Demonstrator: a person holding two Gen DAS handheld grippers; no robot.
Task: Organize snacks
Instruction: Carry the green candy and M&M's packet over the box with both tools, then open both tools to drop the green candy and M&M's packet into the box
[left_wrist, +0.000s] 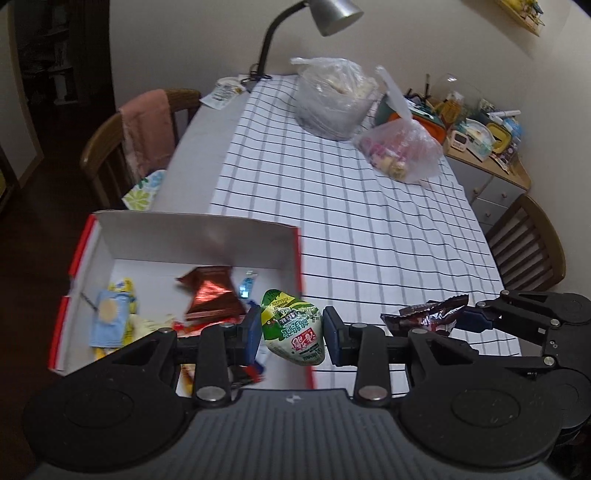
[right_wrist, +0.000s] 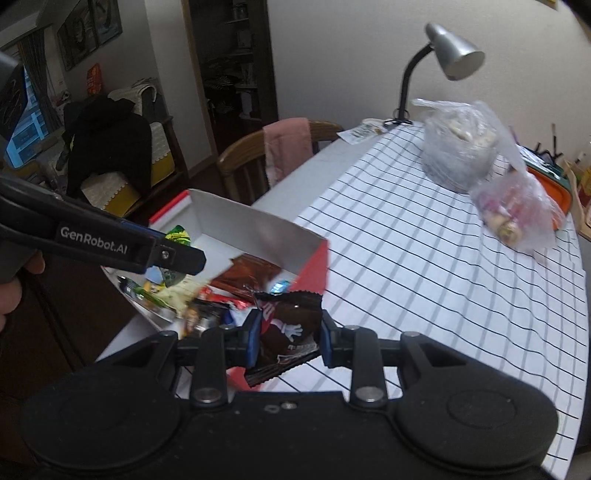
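Two tongs, each pinching one snack. Left gripper: blue pads pressed against a green-and-white egg-shaped packet printed with pink and green characters too small to read, held at the near right corner of one red-and-white cardboard box. Right gripper: pads clamped on one brown candy packet showing a red cartoon figure with a white glove; no brand lettering legible; it hangs just ahead of the box's red end wall. In the right wrist view the left gripper crosses in from the left, its arm lettered "GenRobot.AI". Inside the box, beyond and left of the left pads: one shiny red-brown foil packet, one pale blue packet with a round biscuit picture, one yellow packet beneath it, plus further small wrappers, blurred and uncountable. Farther ahead of both tongs on the checked tablecloth: two clear plastic bags, the larger over a pale container, the smaller holding pink and cream sweets. One grey desk lamp at the far table edge. Two wooden chairs: one left of the table with a pink cloth draped over it, one to the right.
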